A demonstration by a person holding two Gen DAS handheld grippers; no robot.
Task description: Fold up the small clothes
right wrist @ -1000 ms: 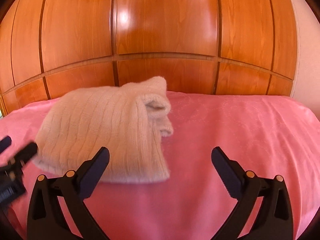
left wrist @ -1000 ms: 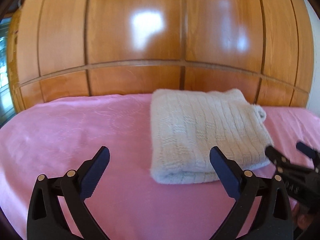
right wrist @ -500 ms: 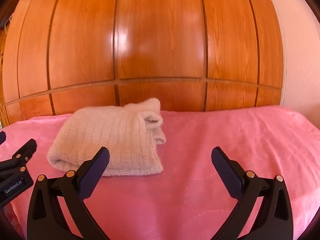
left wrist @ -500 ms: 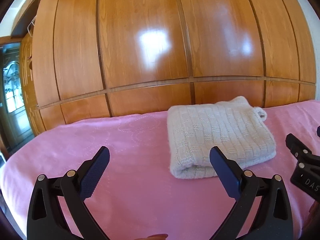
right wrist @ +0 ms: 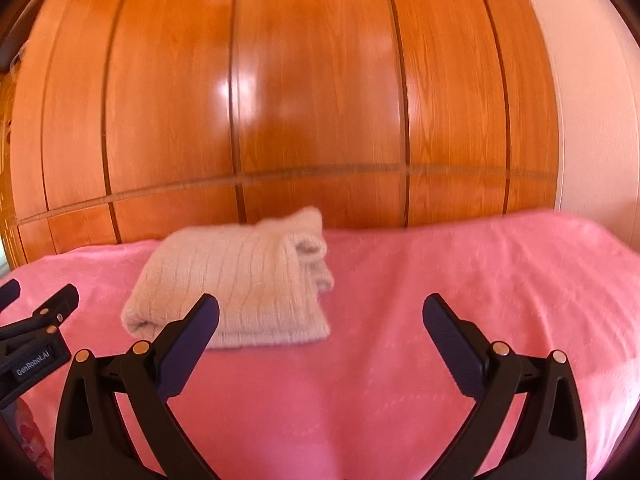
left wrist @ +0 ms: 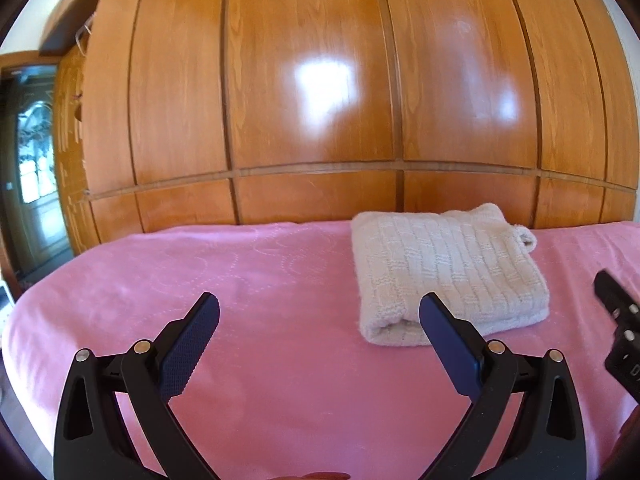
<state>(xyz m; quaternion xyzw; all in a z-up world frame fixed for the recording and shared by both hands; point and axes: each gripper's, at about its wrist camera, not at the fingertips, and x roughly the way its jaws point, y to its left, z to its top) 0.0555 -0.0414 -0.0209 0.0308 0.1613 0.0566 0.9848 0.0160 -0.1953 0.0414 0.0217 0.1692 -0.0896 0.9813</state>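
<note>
Cream knit garment [left wrist: 448, 272] lies folded into a thick rectangle on the pink bedspread [left wrist: 248, 280], right of centre in the left wrist view, close to the far edge of the bed. Folded edge faces the camera at lower left of the bundle; a small rolled bit of knit sticks out at its upper right corner. In the right wrist view the same garment [right wrist: 236, 280] sits left of centre, a bit blurred, with loose layers showing on its right side.

Left gripper [left wrist: 320, 320] hovers over the bedspread in the lower half of the frame, fingers spread wide, nothing between them. Its right finger [left wrist: 448, 344] overlaps the garment's near edge in the picture; cannot tell if it touches. Left gripper also shows at the lower left edge of the right wrist view [right wrist: 36, 320], near the garment but apart from it.

Right gripper [right wrist: 320, 320] is also spread wide and empty, lower half of its frame; its left finger [right wrist: 188, 344] overlaps the garment's near corner in the picture, contact unclear. Only a piece of it shows at the right edge of the left wrist view [left wrist: 618, 320].

Glossy wooden wardrobe panels [left wrist: 312, 100] fill the upper frame behind the bed. A doorway with a glass pane [left wrist: 32, 168] sits at far left. Pale wall [right wrist: 592, 100] at upper right of the right wrist view.
</note>
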